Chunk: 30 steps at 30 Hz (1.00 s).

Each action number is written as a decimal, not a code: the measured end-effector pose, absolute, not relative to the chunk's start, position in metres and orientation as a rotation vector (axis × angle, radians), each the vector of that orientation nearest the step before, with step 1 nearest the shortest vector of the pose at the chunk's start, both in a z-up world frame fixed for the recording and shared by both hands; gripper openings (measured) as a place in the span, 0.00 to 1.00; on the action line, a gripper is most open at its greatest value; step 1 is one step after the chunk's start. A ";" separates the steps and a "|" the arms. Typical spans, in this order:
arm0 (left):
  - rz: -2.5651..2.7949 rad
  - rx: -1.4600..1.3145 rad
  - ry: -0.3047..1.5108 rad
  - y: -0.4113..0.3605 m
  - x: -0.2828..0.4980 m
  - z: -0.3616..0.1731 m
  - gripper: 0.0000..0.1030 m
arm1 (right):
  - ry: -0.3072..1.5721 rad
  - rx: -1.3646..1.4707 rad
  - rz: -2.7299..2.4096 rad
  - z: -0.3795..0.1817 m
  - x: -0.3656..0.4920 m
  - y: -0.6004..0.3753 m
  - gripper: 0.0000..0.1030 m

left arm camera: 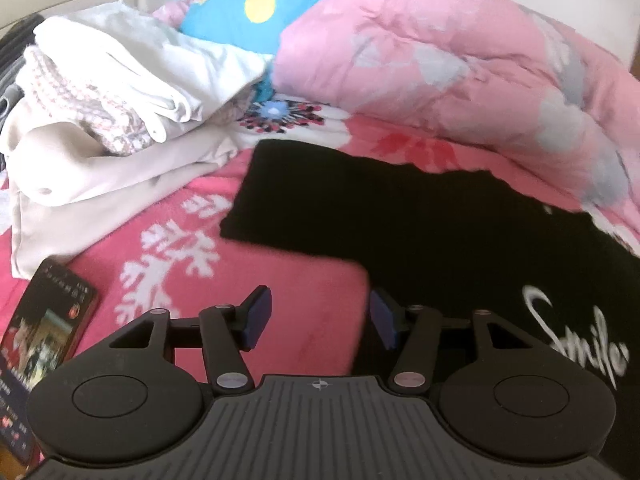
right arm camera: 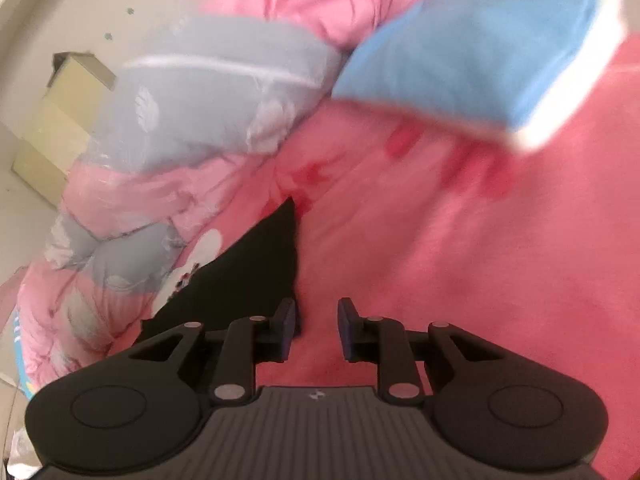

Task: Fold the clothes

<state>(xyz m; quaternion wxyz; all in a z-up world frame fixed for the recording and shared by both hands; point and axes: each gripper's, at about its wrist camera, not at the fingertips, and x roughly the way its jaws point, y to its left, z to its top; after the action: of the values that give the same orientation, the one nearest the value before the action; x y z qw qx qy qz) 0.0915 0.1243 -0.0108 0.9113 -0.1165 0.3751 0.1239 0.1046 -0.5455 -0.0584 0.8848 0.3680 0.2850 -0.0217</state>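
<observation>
Both grippers over a pink bed, black shirt spread between them, nothing gripped.

Black T-shirt with white "Smile" lettering (left arm camera: 420, 216) lies flat on the pink fleece blanket with white snowflake print (left arm camera: 168, 248), one sleeve reaching toward the stack of folded white and cream clothes (left arm camera: 108, 120). Left gripper (left arm camera: 320, 322) hangs low at the shirt's edge, jaws spread wide, pink blanket showing between them; its right-hand pad sits at the black cloth (contact unclear). Right gripper (right arm camera: 317, 326) likewise released, jaws parted over bare blanket, a corner of the shirt (right arm camera: 256, 268) just beside its left finger. Bunched pink quilt with grey flowers (left arm camera: 460, 80) borders the shirt's far side. Dark smartphone with lit screen (left arm camera: 44, 332) rests near the folded stack. Right view blurred: a light blue cushion with white edge (right arm camera: 480, 48) lies further off.
</observation>
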 end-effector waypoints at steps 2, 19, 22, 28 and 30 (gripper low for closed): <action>0.225 -0.209 0.780 0.114 0.079 -0.007 0.55 | 0.557 0.718 0.002 -0.038 0.076 -0.532 0.25; -0.128 0.066 0.819 -0.004 0.014 -0.019 0.73 | 0.604 0.196 0.382 -0.009 0.006 -0.296 0.51; -0.132 0.136 0.830 -0.019 0.006 -0.030 0.73 | 0.676 0.189 0.350 -0.033 0.008 -0.269 0.51; -0.102 0.180 0.781 -0.022 -0.013 -0.039 0.81 | 0.712 0.147 0.267 -0.058 -0.027 -0.266 0.51; -0.084 0.176 0.765 -0.020 -0.018 -0.040 0.85 | 0.711 0.130 0.260 -0.063 -0.040 -0.268 0.51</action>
<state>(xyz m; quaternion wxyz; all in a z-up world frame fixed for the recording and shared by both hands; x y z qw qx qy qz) -0.0181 -0.0202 -0.0402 0.9232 0.0858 0.3725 -0.0408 -0.0399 -0.2681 -0.0632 0.9272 0.0632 0.3467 0.1267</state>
